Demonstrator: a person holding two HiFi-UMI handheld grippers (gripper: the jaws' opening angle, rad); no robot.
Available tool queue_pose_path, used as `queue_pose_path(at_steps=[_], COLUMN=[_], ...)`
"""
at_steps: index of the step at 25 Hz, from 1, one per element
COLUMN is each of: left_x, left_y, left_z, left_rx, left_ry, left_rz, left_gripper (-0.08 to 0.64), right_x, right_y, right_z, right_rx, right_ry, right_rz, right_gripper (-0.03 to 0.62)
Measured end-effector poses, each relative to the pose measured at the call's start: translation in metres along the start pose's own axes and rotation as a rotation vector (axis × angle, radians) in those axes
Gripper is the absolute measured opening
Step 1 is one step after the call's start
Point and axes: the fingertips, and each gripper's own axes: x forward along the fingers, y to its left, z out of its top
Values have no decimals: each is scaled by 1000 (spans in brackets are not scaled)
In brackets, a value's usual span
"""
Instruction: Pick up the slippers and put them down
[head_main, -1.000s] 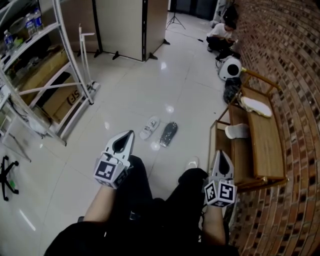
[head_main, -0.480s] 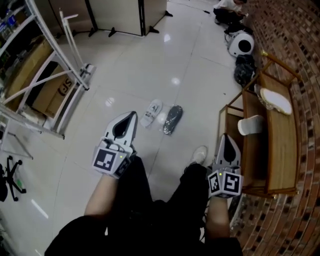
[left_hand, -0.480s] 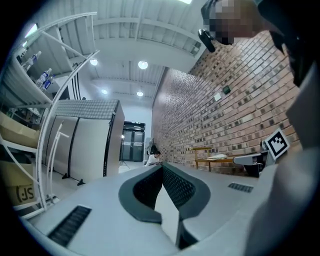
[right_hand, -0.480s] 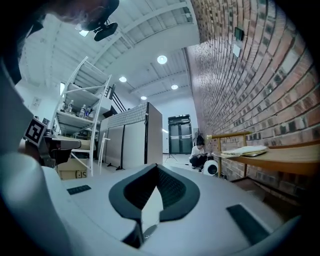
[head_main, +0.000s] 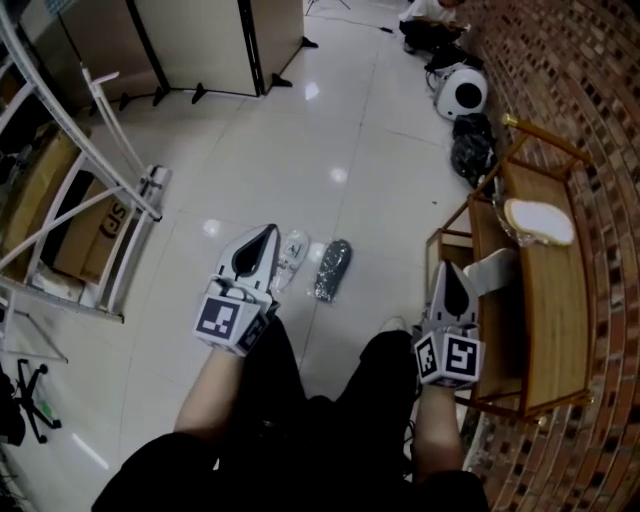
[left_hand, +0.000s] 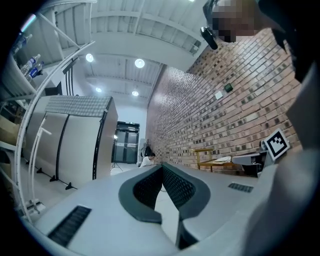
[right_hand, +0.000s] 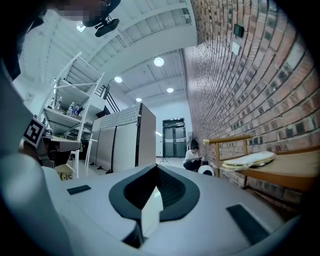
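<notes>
Two slippers lie side by side on the white tiled floor: a white slipper (head_main: 294, 249) and a dark grey slipper (head_main: 331, 268). My left gripper (head_main: 266, 233) hangs shut and empty, held above the floor, with its tip just left of the white slipper in the head view. Its jaws meet at the tips in the left gripper view (left_hand: 161, 167). My right gripper (head_main: 447, 266) is shut with nothing in it, beside the wooden bench (head_main: 555, 300). In the right gripper view its jaws (right_hand: 156, 166) point level down the room.
Another pale slipper (head_main: 540, 221) lies on the bench top, and a white object (head_main: 493, 268) on its lower shelf. A metal rack (head_main: 100, 190) with boxes stands left. Partition panels (head_main: 200, 40), a white round device (head_main: 465, 95), a black bag (head_main: 472, 150) and a seated person (head_main: 430, 10) are farther off.
I have walked forward with both grippers. The two slippers have come nearer, now close beside the left gripper's tip, and the bench has drawn alongside the right gripper. Both stayed shut.
</notes>
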Motion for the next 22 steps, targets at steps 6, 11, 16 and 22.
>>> queue_pose_path(at_steps=[6, 11, 16, 22], left_x=[42, 70, 83, 92], left_y=[3, -7, -34, -84], left_z=[14, 30, 31, 35], left_rx=[-6, -2, -14, -44], left_ry=[-30, -63, -73, -93], left_rz=[-43, -117, -203, -307], left_gripper=[5, 5, 5, 5], right_x=[29, 32, 3, -50], right_y=[-14, -29, -52, -85], right_z=[29, 46, 47, 50], right_rx=[-16, -1, 13, 6], right_ry=[-32, -80, -67, -66], right_rz=[-42, -89, -198, -315], right_gripper=[9, 9, 9, 9])
